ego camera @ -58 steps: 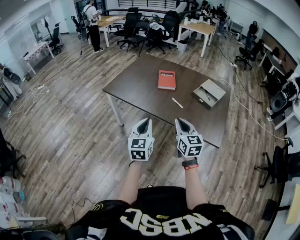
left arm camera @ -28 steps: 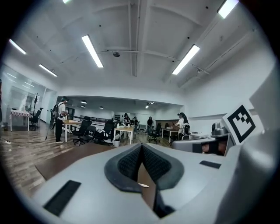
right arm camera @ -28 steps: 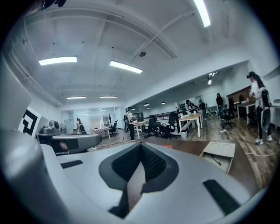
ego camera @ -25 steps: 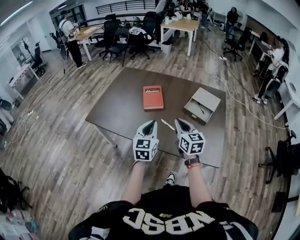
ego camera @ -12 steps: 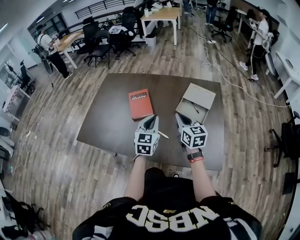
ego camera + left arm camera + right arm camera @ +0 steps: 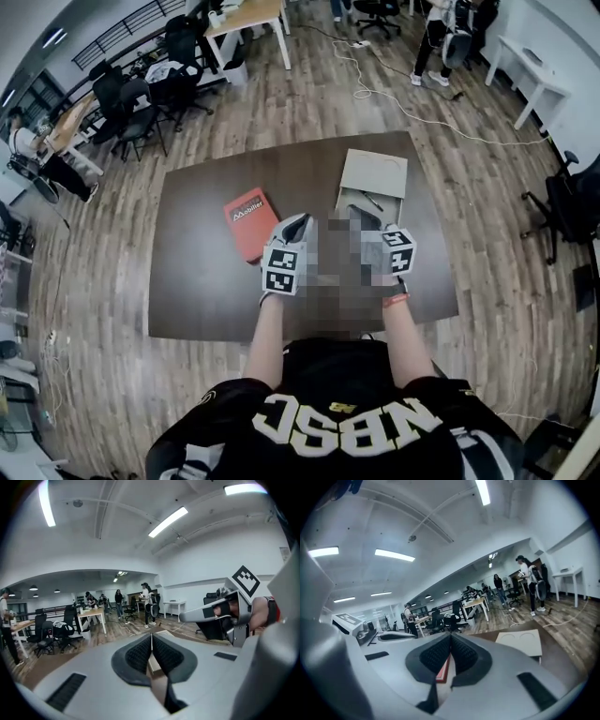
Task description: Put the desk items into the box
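We hold left tongs [image 6: 151, 641] and right tongs [image 6: 450, 644] fully closed, both empty, over the bench [image 6: 197, 262]. Red book [image 6: 247, 221] lies flat left of the open box [image 6: 373, 174], not touching. Risk: the flat book offers no raised edge, so the tongs may shove it away

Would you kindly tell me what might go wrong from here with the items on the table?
1. The left gripper and the right gripper both have their jaws together. Unless they open, they would likely shove the red book rather than grasp it.
2. The book lies flat on the table, so its low edge may slip from a grip.
3. The box looks about the book's size, so the book may catch on the rim.
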{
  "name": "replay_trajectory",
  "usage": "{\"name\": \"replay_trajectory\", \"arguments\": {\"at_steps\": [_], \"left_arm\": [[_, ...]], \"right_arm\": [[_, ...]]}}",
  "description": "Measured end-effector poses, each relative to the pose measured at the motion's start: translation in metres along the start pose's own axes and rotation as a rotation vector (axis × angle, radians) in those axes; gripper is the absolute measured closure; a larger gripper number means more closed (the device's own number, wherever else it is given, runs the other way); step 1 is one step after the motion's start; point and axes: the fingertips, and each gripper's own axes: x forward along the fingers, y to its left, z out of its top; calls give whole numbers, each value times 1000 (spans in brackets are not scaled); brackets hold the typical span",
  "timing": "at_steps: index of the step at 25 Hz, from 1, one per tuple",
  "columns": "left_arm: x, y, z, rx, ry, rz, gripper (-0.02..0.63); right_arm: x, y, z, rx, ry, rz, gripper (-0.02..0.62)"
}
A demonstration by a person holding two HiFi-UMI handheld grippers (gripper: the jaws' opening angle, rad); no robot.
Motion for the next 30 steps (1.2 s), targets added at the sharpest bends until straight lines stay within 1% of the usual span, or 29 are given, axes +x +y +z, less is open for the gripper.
{"name": "replay_trajectory", "arguments": {"at_steps": [2,5,10,14,16,21,24,27,30], "left_arm": [[11,1,-6,20,26,-55,589],[27,-9,-21,66,76,-154,589],[36,-33,-63,158,203,-330,589],[30,-41,-101,232,312,-445,589],[28,-45,-116,278,347,-497,589],[23,-58,-156,423,424,-638,588],[20,-70,-179,487,478,-728,586],[13,-78,-200,523,531,-817,550],[5,-82,-219,554,580,-885,514]], "right_arm": [[4,-6,-4,11,7,-33,586],[5,-20,-13,27,23,-76,586],[-5,-33,-24,73,44,-142,586],[-8,-38,-52,101,92,-150,586],[-9,-40,-59,108,105,-157,586],[-9,-45,-65,115,122,-162,586],[-10,-48,-62,114,126,-169,586],[-10,-50,-66,118,140,-175,586],[-9,-49,-69,127,147,-173,586]]}}
